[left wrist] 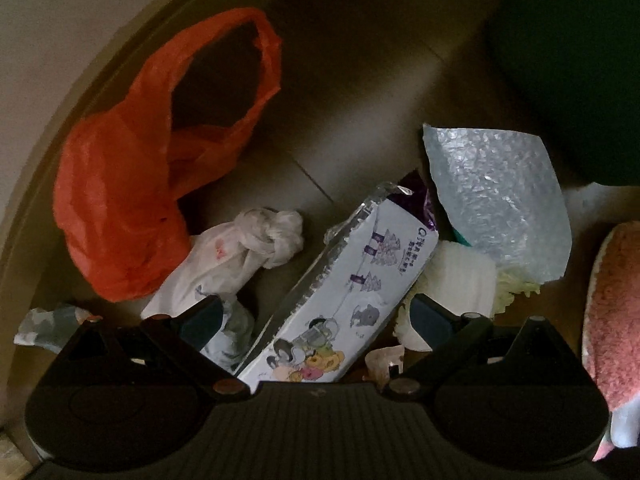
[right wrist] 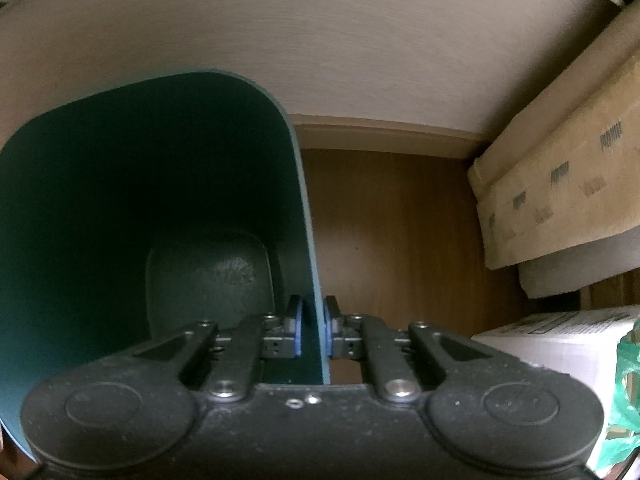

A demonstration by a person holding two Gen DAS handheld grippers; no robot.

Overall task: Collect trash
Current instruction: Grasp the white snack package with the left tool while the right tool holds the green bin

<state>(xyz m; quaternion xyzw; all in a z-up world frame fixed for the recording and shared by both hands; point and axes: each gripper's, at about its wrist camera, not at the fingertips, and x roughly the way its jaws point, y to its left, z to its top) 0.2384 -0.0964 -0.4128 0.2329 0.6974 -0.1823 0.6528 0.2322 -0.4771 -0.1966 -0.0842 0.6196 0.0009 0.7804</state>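
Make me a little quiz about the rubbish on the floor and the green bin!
1. True or false: the right gripper is pinching the wall of the green bin.
2. Which piece of trash lies between the open fingers of the left gripper?
A. the orange plastic bag
B. the white printed packet
C. the bubble wrap
3. Fill in the missing word: the knotted white bag lies right beside the ______ plastic bag.

Key:
1. True. Its blue pads sit on either side of the bin's wall.
2. B. The packet runs up the middle between the two fingers; they are not touching it.
3. Orange.
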